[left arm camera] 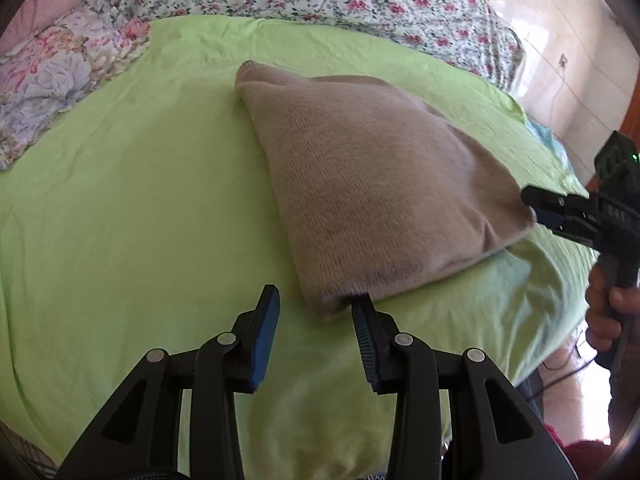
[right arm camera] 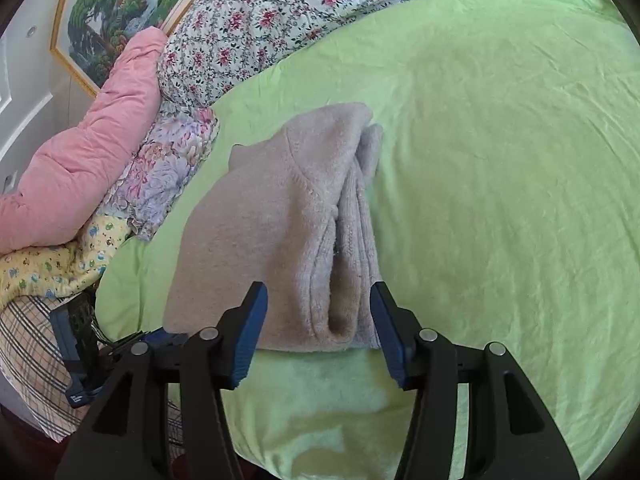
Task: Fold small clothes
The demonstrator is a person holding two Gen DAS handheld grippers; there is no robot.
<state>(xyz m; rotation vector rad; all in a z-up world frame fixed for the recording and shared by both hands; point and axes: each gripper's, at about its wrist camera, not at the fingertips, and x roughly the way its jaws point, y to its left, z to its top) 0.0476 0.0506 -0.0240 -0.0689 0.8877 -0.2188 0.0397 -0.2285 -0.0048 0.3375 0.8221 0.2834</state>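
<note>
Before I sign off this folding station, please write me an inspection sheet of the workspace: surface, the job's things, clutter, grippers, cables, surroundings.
Surface: green sheet on a bed, lightly wrinkled.
Job's things: beige knit garment, folded into a thick bundle, lying on the sheet.
Clutter: pink quilt, floral bedding, yellow printed cloth and checked cloth piled along the bed's edges.
Grippers: left gripper open, at the bundle's near corner; right gripper open, its fingers either side of the bundle's end, not pressing it.
Cables: thin dark cable near the floor by the person's hand.
Surroundings: gold-framed landscape picture; pale tiled wall.
</note>
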